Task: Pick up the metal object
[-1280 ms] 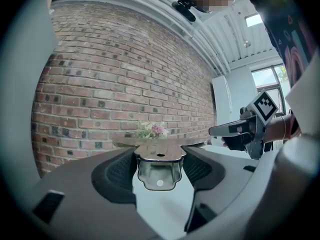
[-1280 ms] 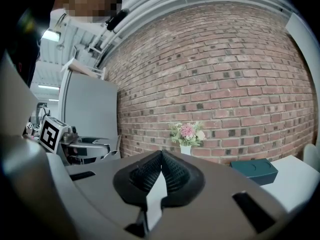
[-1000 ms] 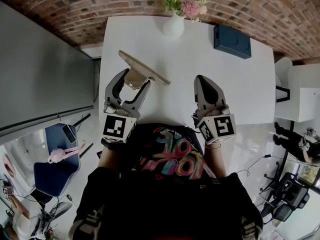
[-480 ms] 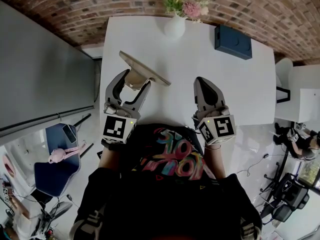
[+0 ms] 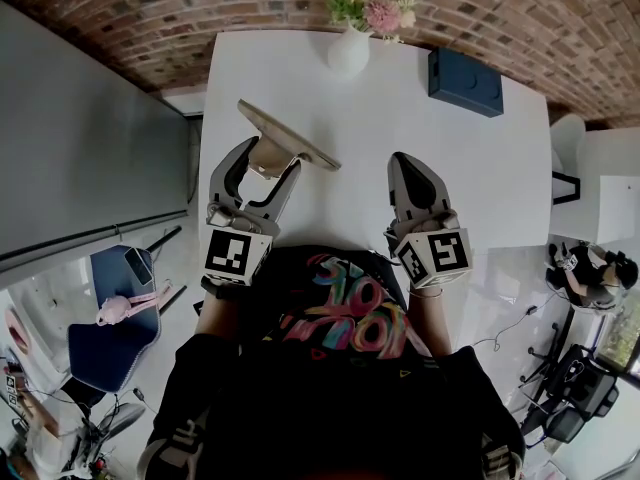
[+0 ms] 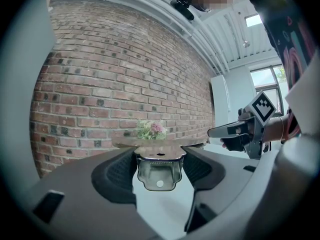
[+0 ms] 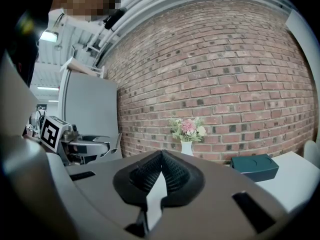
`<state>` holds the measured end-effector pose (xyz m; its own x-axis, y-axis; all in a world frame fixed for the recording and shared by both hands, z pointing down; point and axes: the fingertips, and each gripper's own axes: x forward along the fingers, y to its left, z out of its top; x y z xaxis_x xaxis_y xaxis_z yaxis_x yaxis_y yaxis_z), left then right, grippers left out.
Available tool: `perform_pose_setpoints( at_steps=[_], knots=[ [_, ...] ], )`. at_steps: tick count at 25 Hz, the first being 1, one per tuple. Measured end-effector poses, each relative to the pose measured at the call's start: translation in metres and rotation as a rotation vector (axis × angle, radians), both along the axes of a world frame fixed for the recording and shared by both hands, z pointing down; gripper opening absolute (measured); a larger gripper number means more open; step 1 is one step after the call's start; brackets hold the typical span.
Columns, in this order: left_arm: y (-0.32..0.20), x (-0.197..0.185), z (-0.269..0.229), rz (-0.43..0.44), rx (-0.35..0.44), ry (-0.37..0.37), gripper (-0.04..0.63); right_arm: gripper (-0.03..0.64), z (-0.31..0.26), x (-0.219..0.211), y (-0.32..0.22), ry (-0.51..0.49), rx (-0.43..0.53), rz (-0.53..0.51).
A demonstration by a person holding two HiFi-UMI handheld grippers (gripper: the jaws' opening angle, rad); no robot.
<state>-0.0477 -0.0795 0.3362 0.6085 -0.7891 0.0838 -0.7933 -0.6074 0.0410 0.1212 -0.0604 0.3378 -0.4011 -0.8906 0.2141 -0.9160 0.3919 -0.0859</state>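
Polished steel, the metal object, a cupped bracket under a long flat plate, clamped in the left gripper over the white table, right gripper closed on nothing, flower vase and dark box beyond, by the brick wall.

Left gripper is held out ahead of the torso on a bent left forearm, marker cube facing up, jaws clamped on the metal object, which sits between the pads. Right gripper is level with it and well apart on the right forearm, cube up. Its jaws are closed tip to tip with nothing between them.
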Motion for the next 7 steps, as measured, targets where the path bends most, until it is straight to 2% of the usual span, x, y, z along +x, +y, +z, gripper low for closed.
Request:
perform_pose_setpoints(
  at_steps=[5,7],
  knots=[
    [0.0025,0.0006,0.0068,0.019,-0.022,-0.058,0.299,0.017,0.0003,0.0022,-0.0003,0.006,0.001,-0.006],
    [0.0023,0.0016,0.0062,0.018,-0.020,-0.055,0.299,0.017,0.0002,0.0034,-0.0002,0.005,0.000,-0.004]
  ],
)
